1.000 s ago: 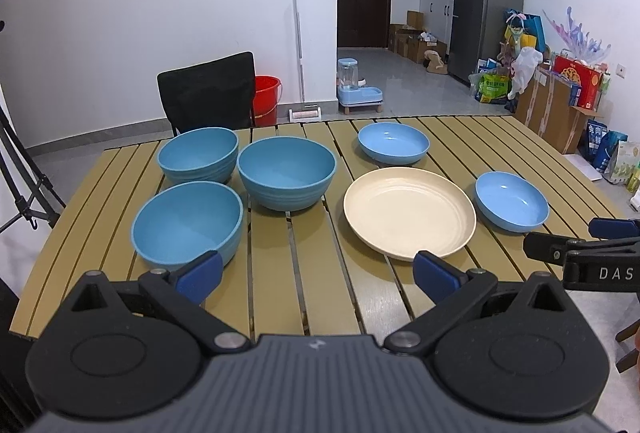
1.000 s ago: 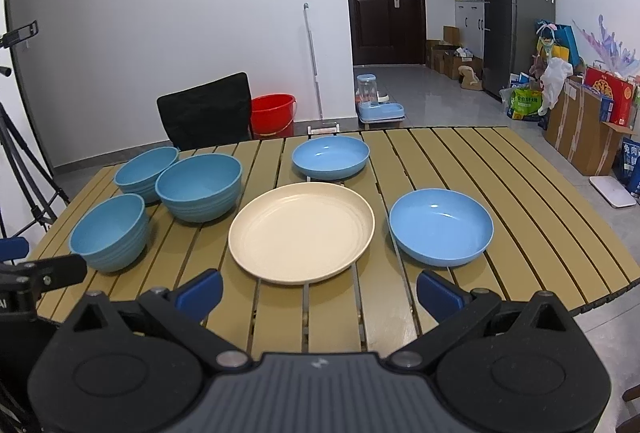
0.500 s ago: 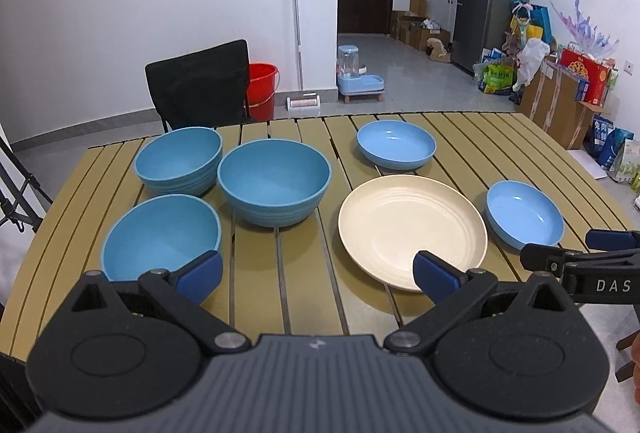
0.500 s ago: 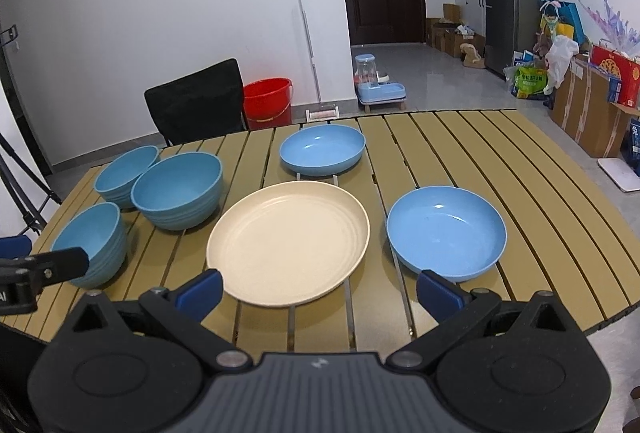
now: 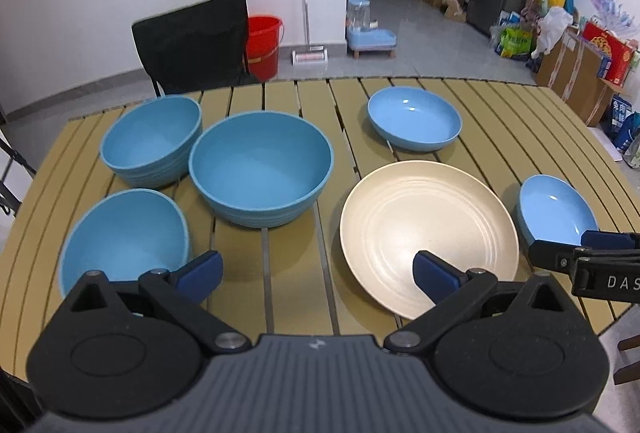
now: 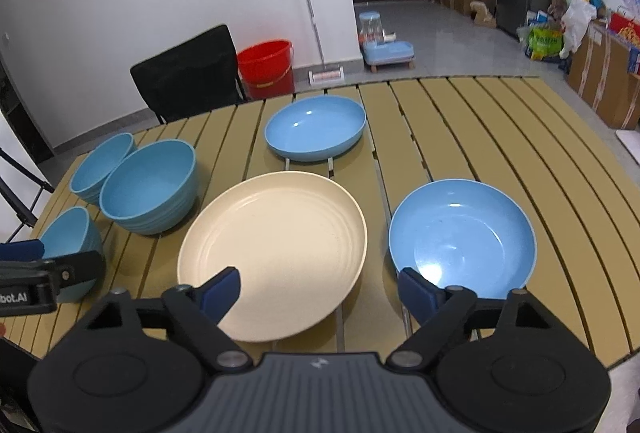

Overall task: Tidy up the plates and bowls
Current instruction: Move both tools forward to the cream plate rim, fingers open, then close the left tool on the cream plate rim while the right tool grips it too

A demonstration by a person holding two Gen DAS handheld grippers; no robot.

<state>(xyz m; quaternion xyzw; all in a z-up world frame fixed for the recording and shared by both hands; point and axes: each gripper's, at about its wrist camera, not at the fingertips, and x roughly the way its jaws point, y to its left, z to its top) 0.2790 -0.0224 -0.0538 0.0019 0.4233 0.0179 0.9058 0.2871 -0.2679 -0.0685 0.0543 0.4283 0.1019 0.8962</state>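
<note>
Our right gripper point(image 6: 320, 283), jaws just narrowing yet empty, and left gripper point(image 5: 316, 267), wide and empty, hover over the near table point(image 6: 460, 121) edge. We judge this the approach: cream plate point(image 6: 276, 245) nearest, blue dishes and bowls beyond, unstacked.

Even indoor light; fisheye-bent edges – dark corners; slight blur

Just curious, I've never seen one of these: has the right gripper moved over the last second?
Yes. The right gripper has come forward and down toward the table: the cream plate now sits nearer and larger between its fingers. Its jaws have just been closing slightly, with nothing gripped.
</note>
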